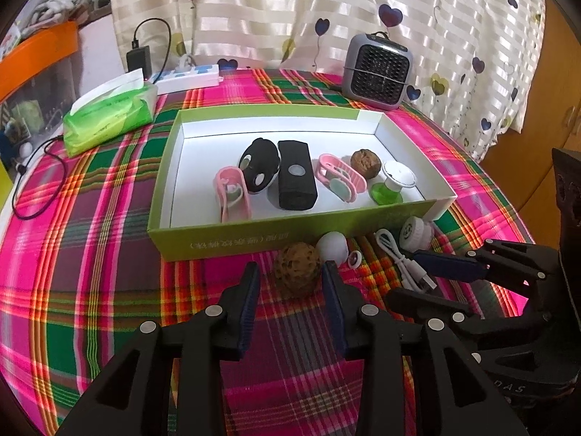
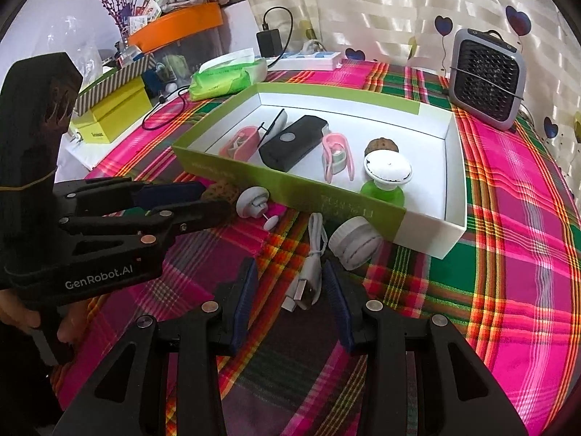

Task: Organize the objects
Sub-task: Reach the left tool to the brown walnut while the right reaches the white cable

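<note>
Left gripper (image 1: pixel 290 278) spread, straddling the walnut (image 1: pixel 297 270) on the tabletop (image 1: pixel 90 254) just in front of the green box (image 1: pixel 254 239); not clamped yet. Walnut looks hard, light, bumpy, so likely good friction; pinch across the middle. Right gripper (image 2: pixel 290 283) spread around the white USB cable (image 2: pixel 308 269): limp, take the plug end. Plaid cloth is soft and may bunch. Curtain (image 1: pixel 326 18) behind.

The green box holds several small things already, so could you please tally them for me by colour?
In the green box:
Pink: 2, the left clip and the right clip
Black: 2, the rounded gadget and the block
Brown: 1, the walnut
Green and white: 1, the knob
Total: 6
</note>
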### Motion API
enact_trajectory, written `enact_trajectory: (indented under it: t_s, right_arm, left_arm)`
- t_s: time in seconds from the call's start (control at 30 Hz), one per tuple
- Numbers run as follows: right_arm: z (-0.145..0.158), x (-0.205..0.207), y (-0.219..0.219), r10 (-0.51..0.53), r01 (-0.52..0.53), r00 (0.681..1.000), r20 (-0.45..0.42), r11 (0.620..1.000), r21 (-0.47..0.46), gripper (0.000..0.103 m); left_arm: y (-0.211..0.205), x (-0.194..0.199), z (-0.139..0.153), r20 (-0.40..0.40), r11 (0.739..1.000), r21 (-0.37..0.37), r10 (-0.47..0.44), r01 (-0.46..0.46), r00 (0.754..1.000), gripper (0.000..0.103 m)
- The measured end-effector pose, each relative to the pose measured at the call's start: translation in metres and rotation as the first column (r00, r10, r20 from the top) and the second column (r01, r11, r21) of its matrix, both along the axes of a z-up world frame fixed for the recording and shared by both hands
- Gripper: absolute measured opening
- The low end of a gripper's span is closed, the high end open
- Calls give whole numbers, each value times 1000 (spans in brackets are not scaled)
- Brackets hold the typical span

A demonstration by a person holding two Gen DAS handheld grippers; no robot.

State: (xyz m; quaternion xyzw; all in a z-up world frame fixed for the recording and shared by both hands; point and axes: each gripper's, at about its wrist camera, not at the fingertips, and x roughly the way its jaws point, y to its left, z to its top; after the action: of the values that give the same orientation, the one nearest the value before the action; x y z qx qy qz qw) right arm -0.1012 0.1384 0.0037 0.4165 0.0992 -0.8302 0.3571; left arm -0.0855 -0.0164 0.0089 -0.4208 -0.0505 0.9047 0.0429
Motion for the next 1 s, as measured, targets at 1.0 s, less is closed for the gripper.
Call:
enact_trajectory:
  t_s: [1.0]
  right_arm:
    - [5, 8, -1, -16, 17, 998, -62, 1000, 23, 12]
  left_arm:
    - [1, 2, -3, -7, 1000, -11, -3, 3, 1000, 26]
